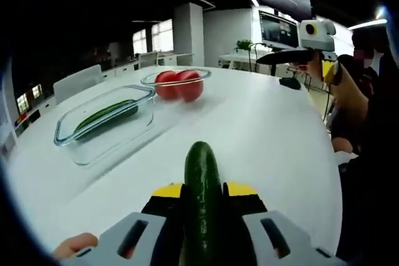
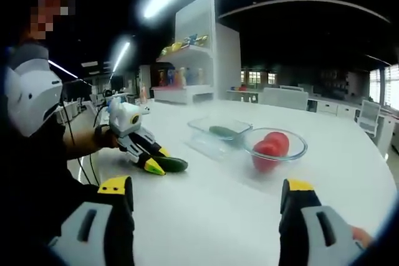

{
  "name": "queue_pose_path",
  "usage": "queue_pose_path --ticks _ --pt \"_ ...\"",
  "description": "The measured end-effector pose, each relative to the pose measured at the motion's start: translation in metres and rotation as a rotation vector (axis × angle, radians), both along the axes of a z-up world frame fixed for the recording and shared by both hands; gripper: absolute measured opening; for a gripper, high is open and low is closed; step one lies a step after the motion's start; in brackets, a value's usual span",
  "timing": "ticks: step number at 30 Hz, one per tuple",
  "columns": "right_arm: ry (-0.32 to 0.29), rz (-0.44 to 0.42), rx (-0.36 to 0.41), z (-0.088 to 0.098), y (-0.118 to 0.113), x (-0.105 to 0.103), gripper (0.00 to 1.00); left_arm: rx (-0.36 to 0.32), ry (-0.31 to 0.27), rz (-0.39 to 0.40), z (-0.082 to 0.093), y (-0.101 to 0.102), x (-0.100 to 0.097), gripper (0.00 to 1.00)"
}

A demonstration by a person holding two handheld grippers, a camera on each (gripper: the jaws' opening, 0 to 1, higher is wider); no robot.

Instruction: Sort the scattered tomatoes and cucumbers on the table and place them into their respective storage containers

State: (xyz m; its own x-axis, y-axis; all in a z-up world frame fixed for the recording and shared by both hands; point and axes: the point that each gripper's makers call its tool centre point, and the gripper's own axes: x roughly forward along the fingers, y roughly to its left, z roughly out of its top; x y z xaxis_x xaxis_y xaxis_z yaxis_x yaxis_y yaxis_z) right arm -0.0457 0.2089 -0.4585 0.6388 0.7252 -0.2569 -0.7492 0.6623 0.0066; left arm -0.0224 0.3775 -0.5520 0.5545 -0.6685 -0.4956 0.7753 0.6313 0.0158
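A glossy dark cucumber (image 1: 201, 199) sits clamped in the left gripper (image 1: 202, 200). The right gripper (image 2: 209, 200) gapes wide, empty, over the smooth white table (image 2: 206, 216).

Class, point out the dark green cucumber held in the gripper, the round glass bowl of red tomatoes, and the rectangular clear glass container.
Dark green cucumber (image 1: 202, 179), left gripper view, upper body.
Round glass bowl (image 2: 298, 152), right gripper view, right rim.
Rectangular clear glass container (image 1: 106, 141), left gripper view, front wall.

No legible text, label, brand, number or sign anywhere.
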Motion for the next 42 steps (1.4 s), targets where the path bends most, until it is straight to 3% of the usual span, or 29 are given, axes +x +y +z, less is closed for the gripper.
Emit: queue_pose_path --ticks 9,18,24,28,29,30,34,38,42 --pt "-0.007 -0.012 -0.009 0.002 -0.004 -0.001 0.93 -0.087 0.028 0.064 0.002 0.004 0.003 0.23" --pt "-0.017 -0.025 -0.007 0.006 -0.008 0.0 0.93 -0.058 -0.049 0.02 0.017 0.009 -0.004 0.22" --pt "-0.018 -0.023 -0.006 0.007 -0.008 0.0 0.93 -0.057 -0.101 -0.031 0.048 0.019 -0.017 0.23" --pt "-0.019 -0.023 -0.006 0.007 -0.008 -0.001 0.93 -0.043 -0.166 -0.048 0.087 0.037 -0.03 0.23" --pt "-0.019 -0.024 -0.006 0.007 -0.009 -0.001 0.93 -0.042 -0.17 -0.049 0.09 0.038 -0.031 0.23" --pt "-0.018 -0.026 -0.005 0.007 -0.009 0.0 0.93 -0.023 -0.223 -0.052 0.106 0.043 -0.036 0.23" --pt "-0.02 -0.027 -0.005 0.008 -0.009 -0.001 0.93 -0.008 -0.276 -0.054 0.13 0.052 -0.049 0.23" --pt "-0.021 -0.024 -0.008 0.008 -0.007 -0.001 0.93 -0.008 -0.291 -0.075 0.141 0.055 -0.059 0.23" --pt "-0.023 -0.018 -0.008 0.009 -0.005 -0.003 0.93 -0.006 -0.291 -0.089 0.141 0.053 -0.065 0.23"
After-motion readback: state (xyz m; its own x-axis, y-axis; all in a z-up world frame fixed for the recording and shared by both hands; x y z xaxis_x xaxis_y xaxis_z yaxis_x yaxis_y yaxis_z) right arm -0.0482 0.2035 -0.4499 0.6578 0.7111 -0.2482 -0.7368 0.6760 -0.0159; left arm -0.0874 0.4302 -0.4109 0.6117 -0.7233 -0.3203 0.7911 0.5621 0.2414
